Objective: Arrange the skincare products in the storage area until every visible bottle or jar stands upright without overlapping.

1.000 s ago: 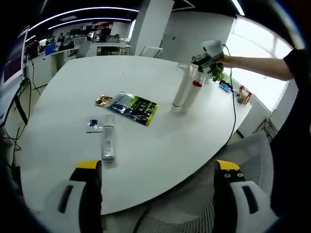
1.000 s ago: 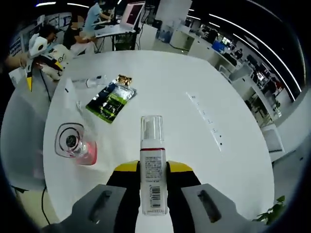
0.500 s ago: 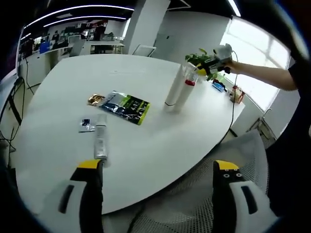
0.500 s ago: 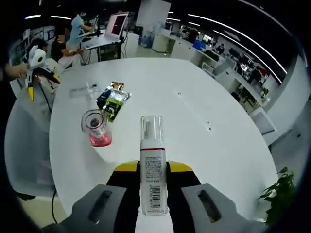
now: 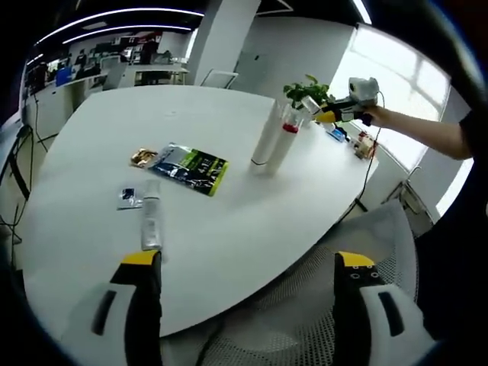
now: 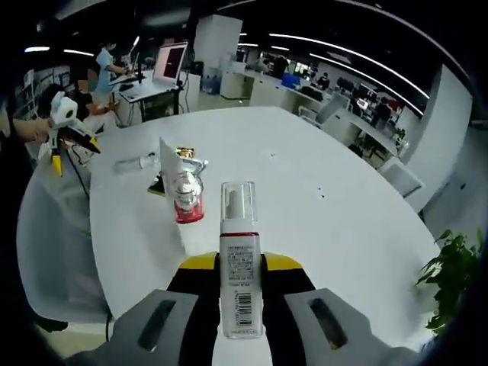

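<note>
A white pump bottle with a clear cap, red band and barcode label (image 6: 240,263) sits pinched between the yellow-tipped jaws of the right gripper (image 6: 240,305), held above the smooth white oval table (image 6: 320,229). Just beyond it stand a clear bottle of pink liquid (image 6: 187,200) and a tall white tube (image 6: 169,169), close together. In the left gripper view, the same pair rises mid-table, with a glossy green-and-black foil pouch (image 5: 189,168) lying flat nearby, a small gold packet (image 5: 141,158) beside it, and a white tube (image 5: 151,225) on its side. The left gripper (image 5: 244,305) hangs with jaws spread wide, gripping nothing, over a mesh chair (image 5: 305,305).
</note>
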`<action>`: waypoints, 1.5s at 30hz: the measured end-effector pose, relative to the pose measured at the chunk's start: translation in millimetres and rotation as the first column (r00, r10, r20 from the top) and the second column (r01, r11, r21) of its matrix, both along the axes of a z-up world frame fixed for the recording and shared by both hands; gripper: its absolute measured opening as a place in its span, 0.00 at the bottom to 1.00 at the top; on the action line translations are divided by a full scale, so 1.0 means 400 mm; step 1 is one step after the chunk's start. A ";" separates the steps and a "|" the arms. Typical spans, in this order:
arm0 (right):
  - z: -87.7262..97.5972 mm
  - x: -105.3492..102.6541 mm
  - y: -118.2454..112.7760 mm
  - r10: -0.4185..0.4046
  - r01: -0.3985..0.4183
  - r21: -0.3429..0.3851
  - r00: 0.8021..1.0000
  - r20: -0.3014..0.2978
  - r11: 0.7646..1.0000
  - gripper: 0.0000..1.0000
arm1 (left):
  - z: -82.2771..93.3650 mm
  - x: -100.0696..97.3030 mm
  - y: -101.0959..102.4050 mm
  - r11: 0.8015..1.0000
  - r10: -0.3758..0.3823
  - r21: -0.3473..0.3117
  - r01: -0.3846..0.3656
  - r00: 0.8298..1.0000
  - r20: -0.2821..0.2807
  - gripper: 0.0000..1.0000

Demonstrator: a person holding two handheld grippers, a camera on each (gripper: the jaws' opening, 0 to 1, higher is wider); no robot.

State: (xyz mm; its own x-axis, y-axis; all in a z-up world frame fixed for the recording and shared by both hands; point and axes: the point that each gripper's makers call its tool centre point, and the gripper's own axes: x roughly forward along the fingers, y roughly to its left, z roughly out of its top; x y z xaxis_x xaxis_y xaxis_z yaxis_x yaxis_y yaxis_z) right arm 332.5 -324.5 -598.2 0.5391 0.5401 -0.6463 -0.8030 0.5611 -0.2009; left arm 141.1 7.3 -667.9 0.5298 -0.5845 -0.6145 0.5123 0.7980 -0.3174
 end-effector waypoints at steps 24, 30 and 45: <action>0.047 -0.161 0.182 0.000 0.017 0.475 0.999 -0.036 0.880 0.19 | 0.000 -0.005 -0.004 0.999 -0.040 0.030 0.040 0.999 -0.003 0.88; 0.086 -0.207 0.257 0.048 0.007 0.643 0.996 -0.069 0.766 0.19 | 0.011 0.000 -0.012 0.999 -0.032 0.008 0.032 0.999 0.003 0.88; 0.122 -0.330 0.429 0.289 -0.084 0.808 0.951 -0.109 0.583 0.19 | 0.156 0.006 -0.134 0.966 -0.115 -0.222 0.134 0.989 0.097 0.87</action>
State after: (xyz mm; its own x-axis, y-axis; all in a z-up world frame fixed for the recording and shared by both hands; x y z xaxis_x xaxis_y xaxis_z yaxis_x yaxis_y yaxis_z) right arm 200.7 -153.0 -549.5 0.2749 0.9615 0.0039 -0.8707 0.2472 0.4251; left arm 143.5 -46.3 -605.7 0.4872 -0.7684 -0.4150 0.6349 0.6379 -0.4358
